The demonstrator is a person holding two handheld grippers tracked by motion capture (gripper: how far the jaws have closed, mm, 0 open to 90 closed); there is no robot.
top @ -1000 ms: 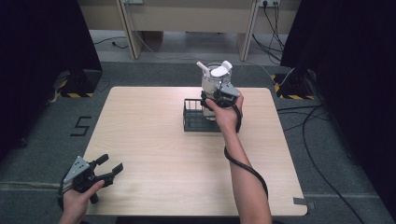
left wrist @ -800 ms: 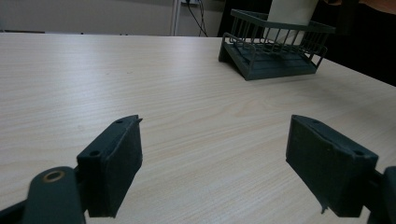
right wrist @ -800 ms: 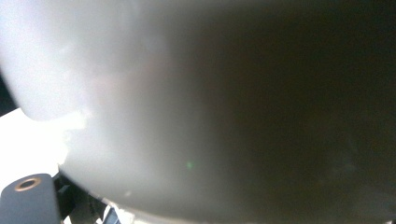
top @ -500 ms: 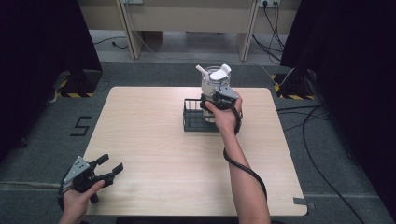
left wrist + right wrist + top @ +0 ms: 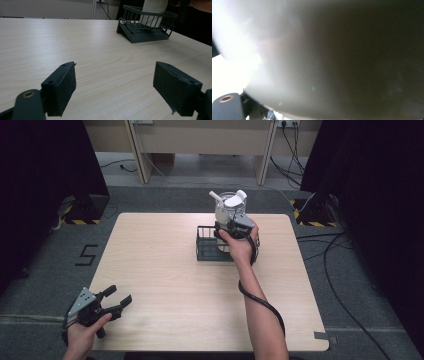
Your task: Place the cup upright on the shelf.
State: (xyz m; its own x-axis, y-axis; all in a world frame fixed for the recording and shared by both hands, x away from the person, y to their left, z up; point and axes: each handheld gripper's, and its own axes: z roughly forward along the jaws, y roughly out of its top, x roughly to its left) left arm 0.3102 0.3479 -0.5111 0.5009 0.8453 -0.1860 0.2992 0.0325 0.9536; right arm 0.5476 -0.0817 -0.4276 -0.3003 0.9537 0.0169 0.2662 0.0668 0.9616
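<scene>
A pale translucent jug point(image 5: 229, 207) with a white lid and spout stands in the right half of a dark wire basket point(image 5: 205, 247) at the table's far middle. My right gripper point(image 5: 231, 224) is pressed on the jug's near side and looks shut on it. In the right gripper view the jug point(image 5: 324, 57) is a blur against the lens, hiding the jaws. My left gripper point(image 5: 117, 300) rests open near the table's front left corner, holding nothing. The left gripper view looks between its wide-apart jaws point(image 5: 115, 85) to the basket point(image 5: 145, 32) and the jug point(image 5: 152, 12) far ahead.
The light wooden table point(image 5: 165, 270) is bare between the left gripper and the basket. Dark curtains flank the room. Cables lie on the floor at the right point(image 5: 340, 245). A black cable runs along the right forearm point(image 5: 260, 302).
The right hand and the jug have shifted only slightly at the basket. The left gripper has stayed in place, still open.
</scene>
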